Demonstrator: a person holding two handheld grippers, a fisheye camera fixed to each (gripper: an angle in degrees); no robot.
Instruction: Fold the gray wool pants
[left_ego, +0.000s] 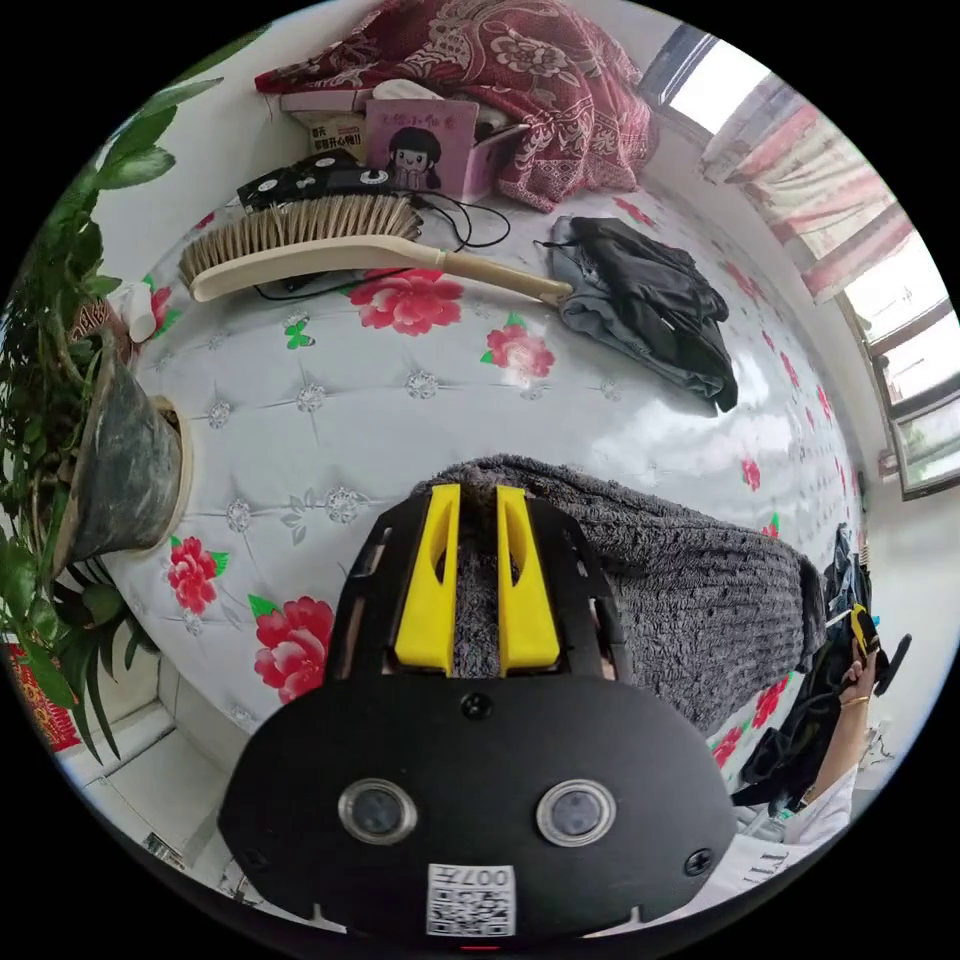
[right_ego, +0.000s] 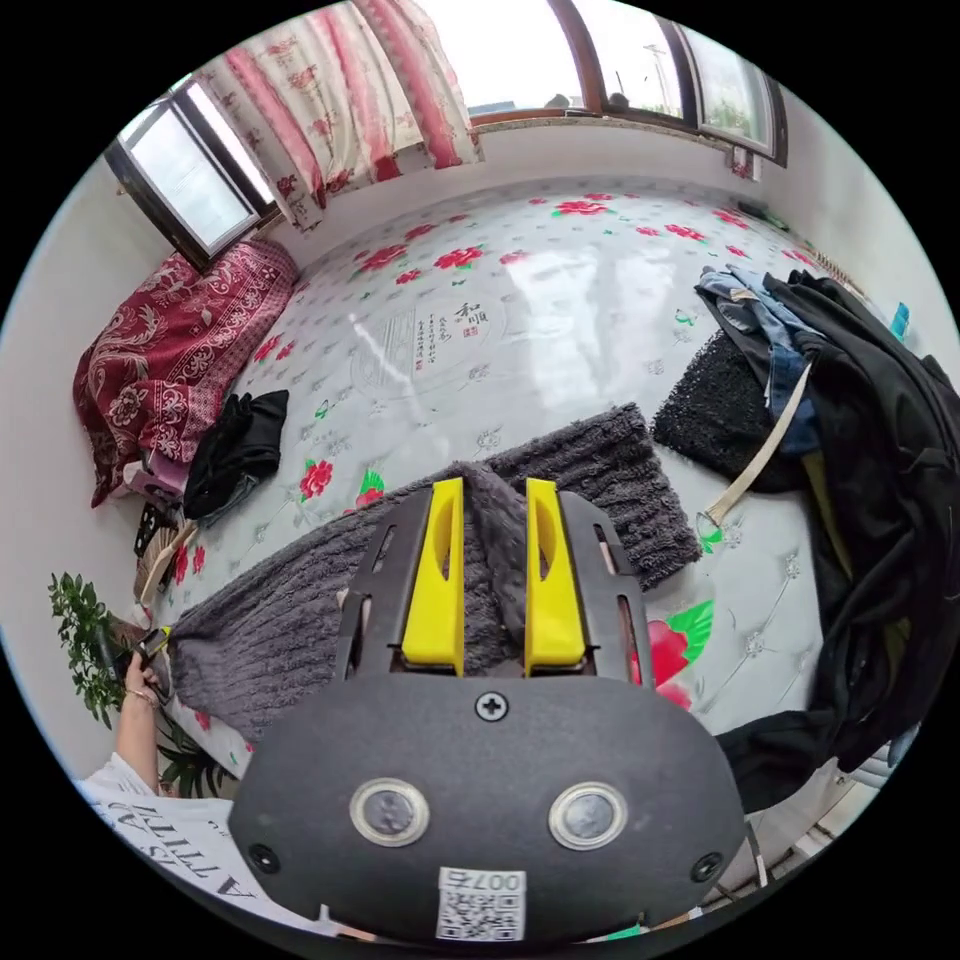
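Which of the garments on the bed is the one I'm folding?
Start from the floral bed. The gray pants lie stretched across its near edge, with the left gripper and right gripper each shut on one end. They are fuzzy ribbed gray wool, unlike the smooth black clothes piled beside them.

left gripper (left_ego: 478, 500) jaws clamped, right gripper (right_ego: 495, 495) jaws clamped

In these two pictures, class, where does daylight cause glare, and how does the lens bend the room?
Left gripper view: window light glares on the glossy floral sheet beyond the gray wool pants; the brush bows with the fisheye. Right gripper view: the windows blow out white, glare streaks mid-sheet, and the room curves inside a black circle.
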